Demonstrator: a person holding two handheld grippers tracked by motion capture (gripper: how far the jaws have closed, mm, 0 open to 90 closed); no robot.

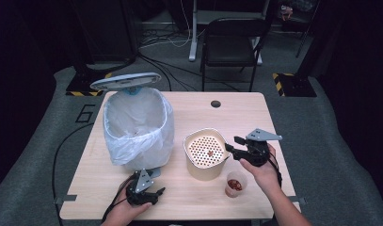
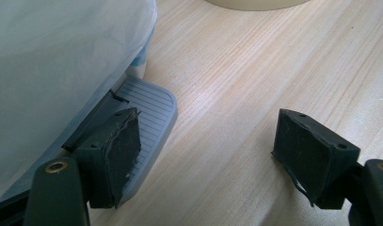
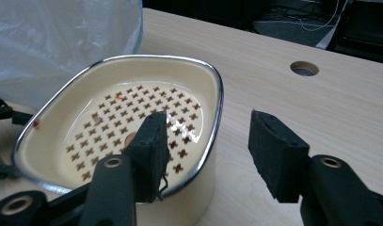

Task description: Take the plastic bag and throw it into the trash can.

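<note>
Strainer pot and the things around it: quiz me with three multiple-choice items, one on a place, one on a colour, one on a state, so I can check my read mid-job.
1. Where does the small cup stand?
A. In front of the strainer pot, by the person's right hand
B. Behind the bin
C. On the chair

2. What colour is the strainer pot?
A. Blue
B. Cream
C. Black

3. How does the bin stand?
A. Lid shut
B. Tipped on its side
C. Lid up, white bag lining it

Answers:
1 A, the high view shows the cup on the table's near side beside the right wrist.
2 B, its wall and holed insert are cream under a shiny rim in the right gripper view.
3 C, the grey lid is raised above the open bag, with one jaw of the left gripper over the pedal.
</note>
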